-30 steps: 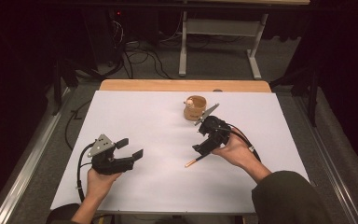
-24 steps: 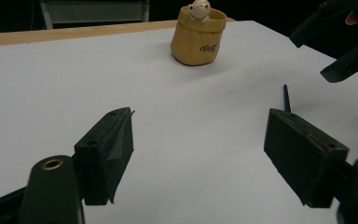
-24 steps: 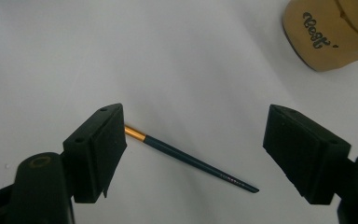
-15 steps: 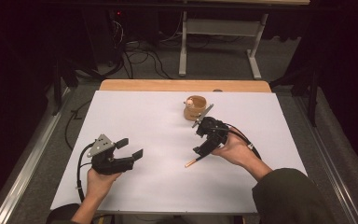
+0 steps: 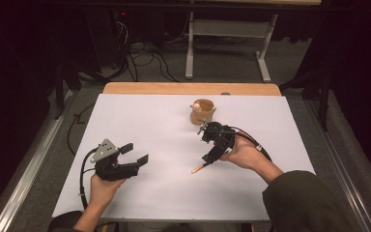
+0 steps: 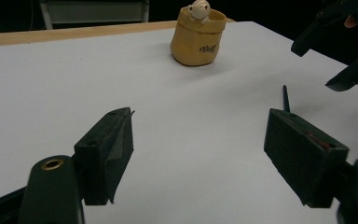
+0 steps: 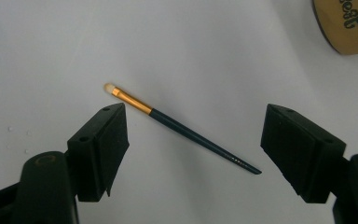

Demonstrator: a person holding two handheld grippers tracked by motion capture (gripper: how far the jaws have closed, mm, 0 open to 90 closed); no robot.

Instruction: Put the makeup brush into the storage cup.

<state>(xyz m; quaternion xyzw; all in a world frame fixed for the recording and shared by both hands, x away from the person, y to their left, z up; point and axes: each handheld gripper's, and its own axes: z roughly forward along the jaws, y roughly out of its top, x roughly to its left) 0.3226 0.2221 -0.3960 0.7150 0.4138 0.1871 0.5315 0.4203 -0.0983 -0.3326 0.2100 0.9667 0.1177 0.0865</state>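
Since a second ago the right gripper (image 5: pixel 207 155) has tipped down over the brush (image 7: pixel 177 125), jaws wide apart, touching nothing. The brush lies flat on the table (image 5: pixel 140 116), near the pot (image 5: pixel 202 111). The left gripper (image 5: pixel 134 153) rests open, well apart.

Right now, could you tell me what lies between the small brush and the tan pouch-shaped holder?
Only bare white tabletop lies between the brush and the tan holder, as the right gripper view shows.
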